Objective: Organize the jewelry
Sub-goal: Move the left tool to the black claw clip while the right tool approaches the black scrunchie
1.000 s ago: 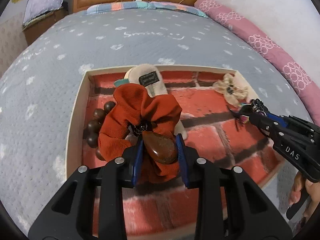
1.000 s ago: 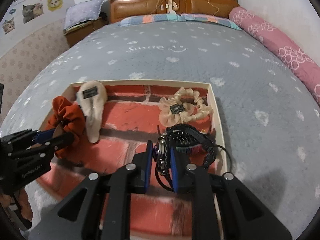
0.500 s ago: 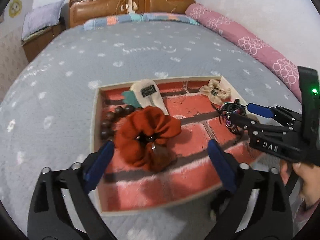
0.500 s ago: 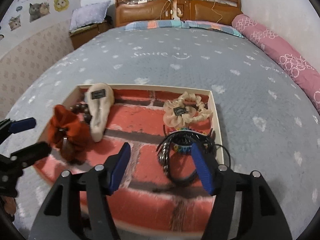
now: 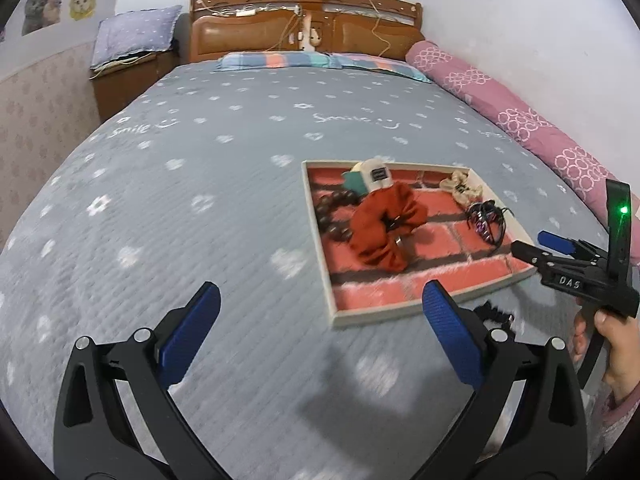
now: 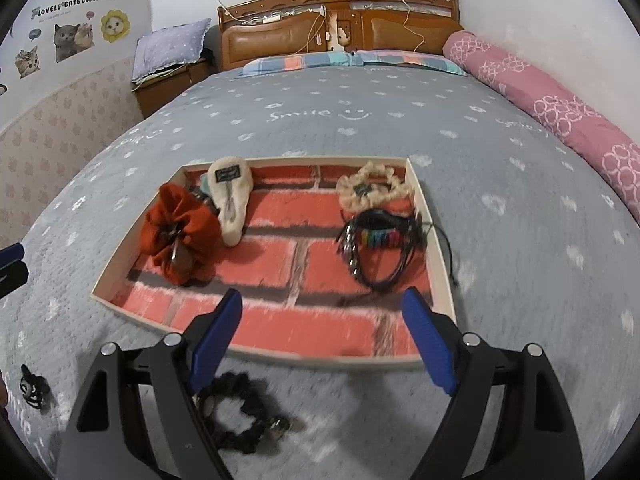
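The left gripper [image 5: 320, 312] had its jaws spread as wide as they went, having just been opening, with nothing between the blue pads but grey bedspread [image 5: 200, 184]. The right gripper [image 6: 320, 320] stood wide too, its jaws also just opened, empty, its pads poised over the near rim of the tray [image 6: 440, 264].

That tray was shallow, cream-walled, and lined with a red brick print. In its left part lay a rust-orange scrunchie [image 6: 180, 236], crumpled, with a brown glossy piece on it. Touching it was a cream fluffy hair clip [image 6: 232, 196] with a dark label, beside a teal piece and dark brown beads [image 5: 332, 212]. At the far right corner sat a cream frilled scrunchie [image 6: 372, 192], and just in front of it a tangle of black cord bracelets [image 6: 380, 244] with a rainbow-coloured band, one cord trailing over the right wall.

Outside the tray, on the bedspread beneath the right gripper, lay a black scrunchie [image 6: 240, 412]; a small black clip [image 6: 32, 388] lay further left.
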`<state>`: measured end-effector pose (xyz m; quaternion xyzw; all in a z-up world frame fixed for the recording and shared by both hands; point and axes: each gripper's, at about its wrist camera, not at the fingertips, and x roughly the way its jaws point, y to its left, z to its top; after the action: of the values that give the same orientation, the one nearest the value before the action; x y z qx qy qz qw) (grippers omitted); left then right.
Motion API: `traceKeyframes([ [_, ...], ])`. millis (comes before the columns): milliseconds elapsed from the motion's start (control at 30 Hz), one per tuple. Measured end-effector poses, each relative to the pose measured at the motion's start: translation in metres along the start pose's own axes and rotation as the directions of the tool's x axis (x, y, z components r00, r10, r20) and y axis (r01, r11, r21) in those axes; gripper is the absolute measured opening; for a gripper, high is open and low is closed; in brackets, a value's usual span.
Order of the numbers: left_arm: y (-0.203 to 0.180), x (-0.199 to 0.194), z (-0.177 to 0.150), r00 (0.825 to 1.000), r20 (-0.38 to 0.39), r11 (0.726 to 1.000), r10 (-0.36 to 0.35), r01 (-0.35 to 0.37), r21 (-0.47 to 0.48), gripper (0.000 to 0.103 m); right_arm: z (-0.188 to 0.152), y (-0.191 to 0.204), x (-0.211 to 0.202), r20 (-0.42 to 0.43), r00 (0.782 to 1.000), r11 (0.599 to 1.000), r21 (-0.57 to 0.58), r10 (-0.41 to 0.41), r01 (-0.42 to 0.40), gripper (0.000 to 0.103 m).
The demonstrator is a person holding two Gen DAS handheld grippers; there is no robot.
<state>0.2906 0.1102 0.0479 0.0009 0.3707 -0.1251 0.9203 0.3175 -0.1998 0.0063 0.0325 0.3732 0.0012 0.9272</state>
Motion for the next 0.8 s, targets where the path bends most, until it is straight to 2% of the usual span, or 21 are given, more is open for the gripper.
traceKeyframes([
  [167,0.019,-0.017,-0.023,0.999,0.002,0.999,0.053,-0.053,-0.003,0.098,-0.011,0.007,-0.013,0.013,1.0,1.0,-0.008,-0.026,0.026,0.08],
  [267,0.032,-0.027,-0.037,0.999,0.004,0.998,0.045,-0.045,-0.037,0.098,-0.017,0.009,-0.019,0.013,0.999,1.0,0.004,-0.03,0.03,0.081],
  [333,0.04,-0.034,-0.049,0.998,0.017,0.996,0.064,-0.063,-0.059,0.098,-0.02,0.011,-0.024,0.018,0.999,0.999,0.012,-0.035,0.035,0.08],
  [533,0.052,-0.046,-0.076,0.996,0.023,0.992,0.088,-0.086,-0.087,0.098,-0.034,0.025,-0.03,0.021,0.997,0.998,-0.009,-0.068,0.068,0.08],
  [800,0.053,-0.051,-0.106,0.995,0.015,0.991,0.1,-0.098,-0.09,0.098,-0.055,0.03,-0.021,-0.022,0.995,0.995,0.0,-0.102,0.102,0.079],
])
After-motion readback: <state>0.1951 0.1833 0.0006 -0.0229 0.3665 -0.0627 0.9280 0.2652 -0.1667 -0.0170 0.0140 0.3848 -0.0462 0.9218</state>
